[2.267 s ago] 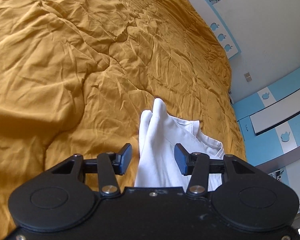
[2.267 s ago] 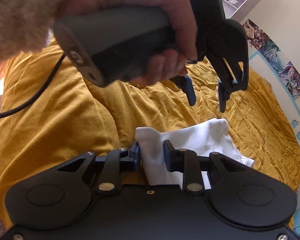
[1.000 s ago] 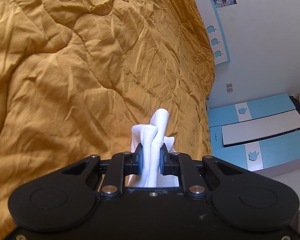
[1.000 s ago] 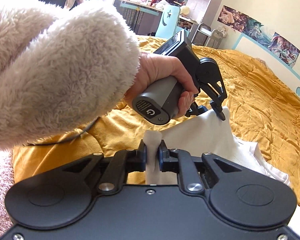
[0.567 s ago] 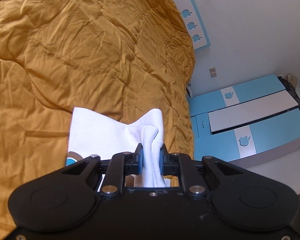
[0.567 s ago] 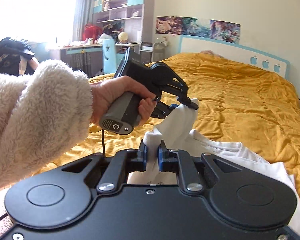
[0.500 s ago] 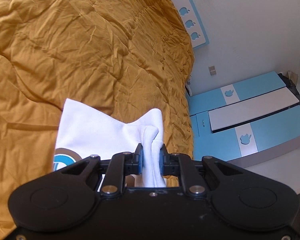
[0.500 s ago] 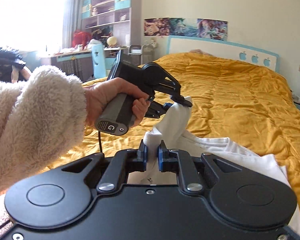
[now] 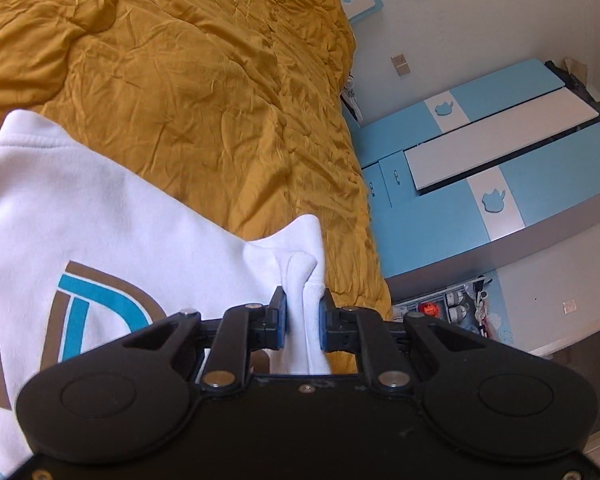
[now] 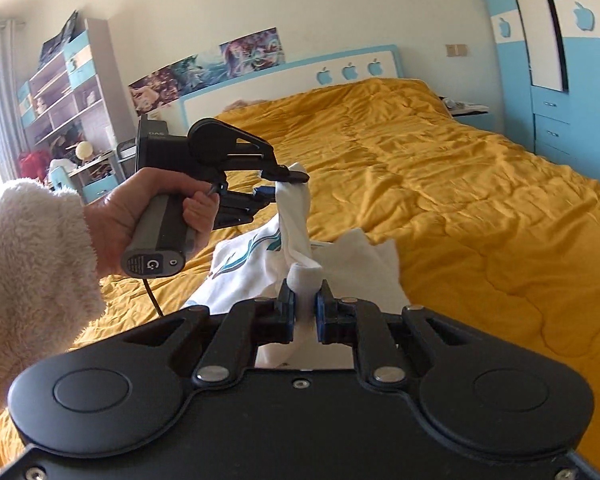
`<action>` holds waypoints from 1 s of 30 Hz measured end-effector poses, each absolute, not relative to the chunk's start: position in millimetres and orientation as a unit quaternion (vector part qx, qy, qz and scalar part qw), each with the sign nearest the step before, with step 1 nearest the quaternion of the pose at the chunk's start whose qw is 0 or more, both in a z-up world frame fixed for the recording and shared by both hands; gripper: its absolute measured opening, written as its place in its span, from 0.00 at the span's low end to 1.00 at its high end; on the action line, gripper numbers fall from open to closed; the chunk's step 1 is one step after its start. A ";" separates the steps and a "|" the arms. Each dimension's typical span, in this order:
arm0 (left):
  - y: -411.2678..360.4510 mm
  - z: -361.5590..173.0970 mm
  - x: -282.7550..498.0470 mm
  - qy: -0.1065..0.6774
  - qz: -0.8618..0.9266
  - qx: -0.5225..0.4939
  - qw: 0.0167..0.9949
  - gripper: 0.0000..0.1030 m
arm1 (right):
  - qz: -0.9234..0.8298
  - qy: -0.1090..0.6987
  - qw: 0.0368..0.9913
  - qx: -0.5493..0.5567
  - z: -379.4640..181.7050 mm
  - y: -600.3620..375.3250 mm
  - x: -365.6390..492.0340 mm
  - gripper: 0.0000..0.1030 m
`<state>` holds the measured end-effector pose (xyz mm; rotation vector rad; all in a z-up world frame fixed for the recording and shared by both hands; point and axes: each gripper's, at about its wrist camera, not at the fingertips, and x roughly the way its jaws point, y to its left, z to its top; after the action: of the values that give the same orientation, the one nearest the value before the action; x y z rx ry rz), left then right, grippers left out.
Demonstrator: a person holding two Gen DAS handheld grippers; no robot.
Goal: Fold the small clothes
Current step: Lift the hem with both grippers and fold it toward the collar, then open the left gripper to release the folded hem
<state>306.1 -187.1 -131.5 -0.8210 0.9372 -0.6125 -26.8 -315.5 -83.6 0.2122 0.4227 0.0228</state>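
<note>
A small white shirt [image 9: 112, 216] with a teal and brown print hangs in the air above the mustard bedspread [image 9: 188, 64]. My left gripper [image 9: 302, 318] is shut on a bunched white corner of it. In the right wrist view my right gripper [image 10: 305, 306] is shut on another bunched corner of the white shirt [image 10: 352, 264]. There the left gripper [image 10: 282, 188], held by a hand in a fluffy cream sleeve [image 10: 32, 264], pinches its corner higher up and to the left. The cloth sags between the two grips.
The bedspread [image 10: 440, 184] covers a wide bed with a white and blue headboard [image 10: 300, 76]. A blue and white wardrobe [image 9: 492, 176] stands past the bed's far side. Shelves and a cluttered desk [image 10: 60, 128] stand at the left.
Both grippers have swung sideways and a little up with the shirt. The garment has come off the bed and opened out, so its printed front now shows. The right gripper has rolled toward level.
</note>
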 end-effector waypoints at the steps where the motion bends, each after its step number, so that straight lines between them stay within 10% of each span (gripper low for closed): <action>1: -196.5 -136.9 305.2 0.437 -0.280 -0.373 0.769 0.11 | 0.005 0.212 0.971 0.113 -87.1 -323.9 -30.1 0.10; 21: -251.8 -184.8 317.8 0.459 -0.273 -0.301 0.790 0.19 | -0.037 0.261 0.936 0.233 -151.4 -390.7 -36.8 0.10; 30: -168.0 -98.6 269.1 0.360 -0.347 -0.315 0.806 0.29 | -0.083 0.245 0.939 0.226 -127.2 -396.2 -60.1 0.25</action>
<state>269.1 -168.0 -98.6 -0.6744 0.7708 -0.7431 -60.1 -396.2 -127.2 0.4624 0.4998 -0.1689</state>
